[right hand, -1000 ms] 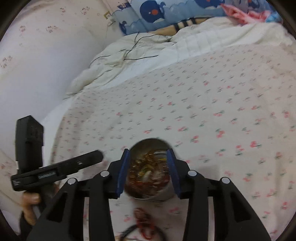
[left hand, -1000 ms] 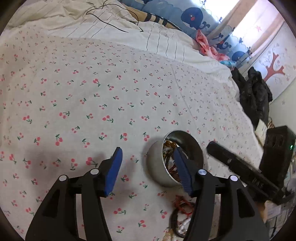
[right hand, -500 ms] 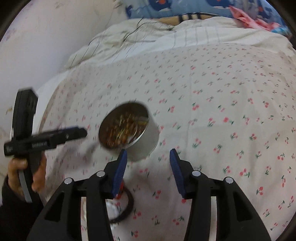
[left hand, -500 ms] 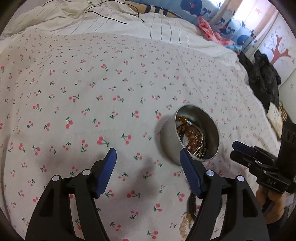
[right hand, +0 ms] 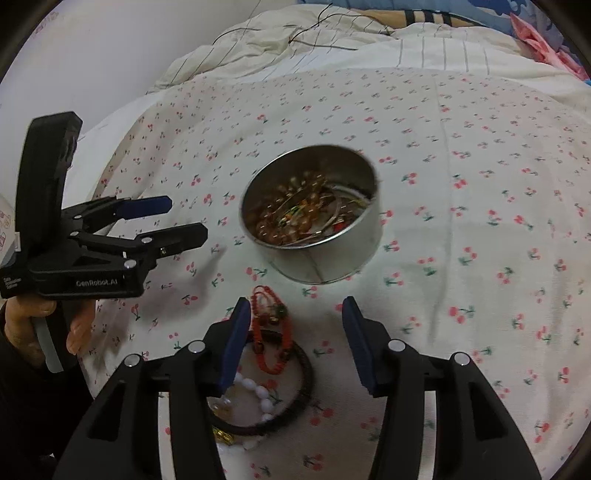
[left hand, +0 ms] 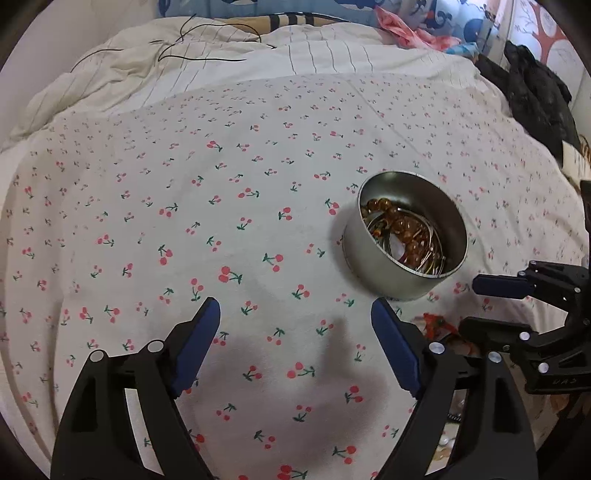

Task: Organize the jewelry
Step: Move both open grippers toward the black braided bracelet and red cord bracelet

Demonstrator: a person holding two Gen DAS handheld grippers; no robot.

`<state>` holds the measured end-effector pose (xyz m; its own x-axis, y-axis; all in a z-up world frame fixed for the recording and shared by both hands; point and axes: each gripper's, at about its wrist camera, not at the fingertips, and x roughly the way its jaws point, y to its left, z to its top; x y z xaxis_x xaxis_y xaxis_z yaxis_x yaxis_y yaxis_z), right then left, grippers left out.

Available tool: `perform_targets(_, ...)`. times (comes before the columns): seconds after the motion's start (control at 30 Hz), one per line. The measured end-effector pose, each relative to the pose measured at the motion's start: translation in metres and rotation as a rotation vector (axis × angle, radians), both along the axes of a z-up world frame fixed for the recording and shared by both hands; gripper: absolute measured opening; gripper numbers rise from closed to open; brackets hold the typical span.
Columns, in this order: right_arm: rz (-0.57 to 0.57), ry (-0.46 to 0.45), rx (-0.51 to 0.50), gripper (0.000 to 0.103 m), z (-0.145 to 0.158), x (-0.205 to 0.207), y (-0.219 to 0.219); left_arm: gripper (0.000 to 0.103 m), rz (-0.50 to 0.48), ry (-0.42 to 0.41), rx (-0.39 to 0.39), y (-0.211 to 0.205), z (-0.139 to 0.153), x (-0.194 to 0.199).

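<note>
A round metal tin stands on the cherry-print bedsheet and holds amber beads and thin bangles. Near it lie a red cord bracelet, a black ring bracelet, and white beads. My left gripper is open and empty, left of the tin and above the sheet. My right gripper is open and empty, over the loose bracelets in front of the tin. The left gripper also shows in the right wrist view, and the right one in the left wrist view.
A rumpled striped quilt with a black cable lies at the far end of the bed. Blue whale-print pillows and a black garment sit at the far right. A white wall borders the bed.
Both grippers have drawn back from the tin and risen. The right gripper, earlier astride the tin, now hovers over the loose bracelets in front of it.
</note>
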<state>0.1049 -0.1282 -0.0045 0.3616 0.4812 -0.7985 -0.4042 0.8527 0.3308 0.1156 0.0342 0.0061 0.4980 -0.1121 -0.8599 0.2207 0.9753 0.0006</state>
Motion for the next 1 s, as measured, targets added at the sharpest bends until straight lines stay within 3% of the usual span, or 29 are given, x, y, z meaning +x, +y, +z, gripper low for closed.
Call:
perform_targets(0.07,0.021,0.005,-0.011,0.051,-0.004,0.0,0.011,0.081,0.002,0.0,0.01,0.002,0.0,-0.002)
perform_targets(0.13,0.021,-0.003,-0.042,0.061,-0.007,0.001,0.02,0.081,0.008,0.003,0.01,0.006,0.0,-0.004)
perform_targets(0.27,-0.033,-0.056,-0.201,0.064,-0.015,0.001,0.028,0.082,-0.007,0.034,-0.044,0.006,-0.001,-0.006)
perform_targets(0.33,-0.067,-0.069,-0.239,0.064,-0.015,0.002,0.021,0.082,-0.034,0.081,-0.133,0.007,-0.002,-0.007)
perform_targets(0.43,-0.149,-0.091,-0.32,0.064,-0.013,0.006,-0.001,0.082,-0.069,0.132,-0.206,0.002,-0.006,-0.009)
perform_targets(0.57,-0.256,-0.084,-0.354,0.064,-0.012,0.008,-0.036,0.082,-0.128,0.195,-0.243,-0.017,-0.017,-0.013)
perform_targets(0.67,-0.312,-0.081,-0.329,0.065,-0.007,0.009,-0.056,0.082,-0.161,0.211,-0.217,-0.033,-0.025,-0.018)
perform_targets(0.8,-0.337,-0.055,-0.2,0.07,-0.002,0.005,-0.077,0.082,-0.19,0.201,-0.148,-0.054,-0.035,-0.025)
perform_targets(0.97,-0.345,-0.045,-0.121,0.072,0.002,0.003,-0.078,0.082,-0.17,0.15,-0.035,-0.063,-0.038,-0.026)
perform_targets(1.0,-0.347,-0.042,-0.109,0.073,0.002,0.003,-0.078,0.082,-0.151,0.119,0.028,-0.062,-0.037,-0.024)
